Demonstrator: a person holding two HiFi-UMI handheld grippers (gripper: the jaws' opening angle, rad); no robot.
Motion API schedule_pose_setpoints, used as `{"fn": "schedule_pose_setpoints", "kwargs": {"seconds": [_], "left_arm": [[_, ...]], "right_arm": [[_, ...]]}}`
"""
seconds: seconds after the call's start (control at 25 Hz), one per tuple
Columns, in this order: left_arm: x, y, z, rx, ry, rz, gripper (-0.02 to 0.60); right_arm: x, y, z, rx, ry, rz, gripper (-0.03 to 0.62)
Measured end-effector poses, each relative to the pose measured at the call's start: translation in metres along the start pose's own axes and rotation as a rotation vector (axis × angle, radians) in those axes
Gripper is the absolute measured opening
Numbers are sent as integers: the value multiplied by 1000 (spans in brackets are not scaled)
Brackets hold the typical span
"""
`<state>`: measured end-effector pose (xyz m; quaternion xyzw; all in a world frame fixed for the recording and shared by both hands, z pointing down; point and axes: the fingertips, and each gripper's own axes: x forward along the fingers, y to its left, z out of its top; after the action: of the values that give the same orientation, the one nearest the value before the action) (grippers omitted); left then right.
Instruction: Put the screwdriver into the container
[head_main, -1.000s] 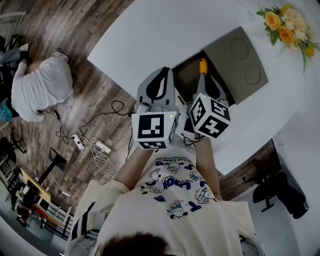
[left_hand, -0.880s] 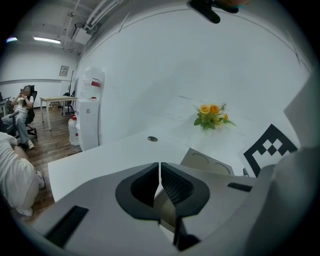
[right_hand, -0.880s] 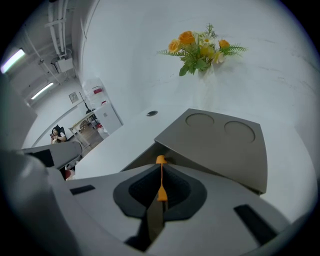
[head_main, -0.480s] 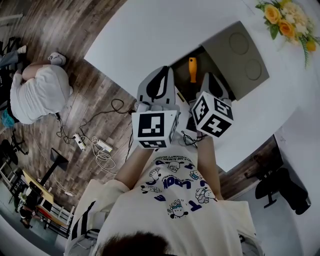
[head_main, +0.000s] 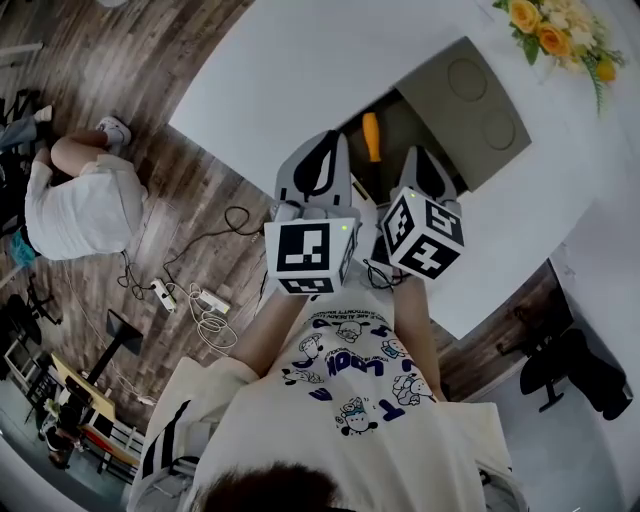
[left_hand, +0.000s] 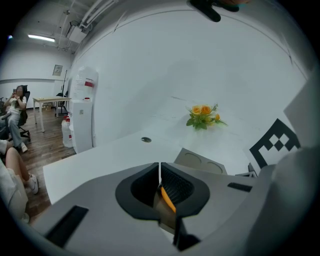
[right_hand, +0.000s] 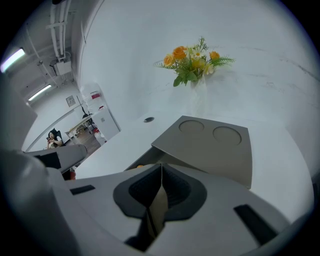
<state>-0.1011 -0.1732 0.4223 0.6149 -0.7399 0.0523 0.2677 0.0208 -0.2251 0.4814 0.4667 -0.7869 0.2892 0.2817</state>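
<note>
Both empty, jaws together, the left hand-held gripper (left_hand: 159, 167) and right hand-held gripper (right_hand: 161, 172) hover at six o'clock of the container (head_main: 400, 135), since the screwdriver (head_main: 371, 137) already lies inside.

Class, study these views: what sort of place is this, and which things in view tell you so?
Probably an office or lab workroom: there is a water dispenser, a power strip with loose cables lies on the wood floor, and a desk stands further back.
</note>
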Motion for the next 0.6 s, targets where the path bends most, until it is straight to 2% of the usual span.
{"fn": "schedule_pose_setpoints", "kwargs": {"seconds": [0.6], "left_arm": [[-16,-27,33,66,-64,-99,23]], "right_arm": [[-45,9,25,22,-129,-21,31]]}}
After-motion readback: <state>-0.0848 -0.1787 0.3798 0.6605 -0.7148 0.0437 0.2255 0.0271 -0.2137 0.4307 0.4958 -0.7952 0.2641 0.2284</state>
